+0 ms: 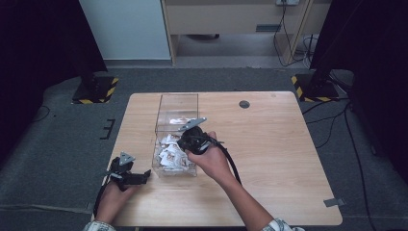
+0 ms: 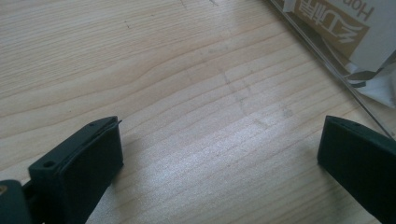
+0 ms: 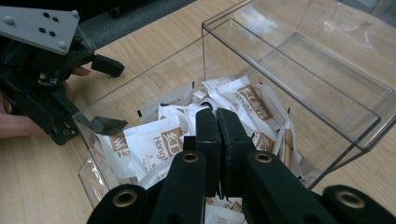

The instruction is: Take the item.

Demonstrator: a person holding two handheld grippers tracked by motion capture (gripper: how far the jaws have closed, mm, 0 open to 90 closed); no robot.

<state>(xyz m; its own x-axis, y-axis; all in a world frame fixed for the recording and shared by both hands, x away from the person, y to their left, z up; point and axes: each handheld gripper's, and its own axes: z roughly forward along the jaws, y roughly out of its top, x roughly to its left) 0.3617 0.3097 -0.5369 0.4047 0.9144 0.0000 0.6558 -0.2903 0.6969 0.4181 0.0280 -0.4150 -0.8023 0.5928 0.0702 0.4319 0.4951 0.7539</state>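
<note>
A clear box is seen standing on a wooden table, its near half heaped with white-and-brown sachets. The right gripper is held over the box's near end, above the heap, and in the right gripper view its jaws are pressed together, with nothing visibly caught between them. The sachets are shown lying loose inside the box, none of them lifted clear and none seen on the table outside it.

The left gripper is rested on the table near the box's near left corner, apart from it. In the left gripper view its jaws are set wide apart over bare wood, with the wall of the box and a printed sachet behind it at the upper right.

The work is judged to be at an early stage: a pick from the heap appears not yet made, and everything remains in the box.

The bottom of the heap is hidden by the upper sachets and by the right gripper's own jaws. Whether a thin edge of a sachet is pinched at the jaw tips cannot be told. The sachets' print is cut off and partly unreadable, and reflections blur the box's far end.
</note>
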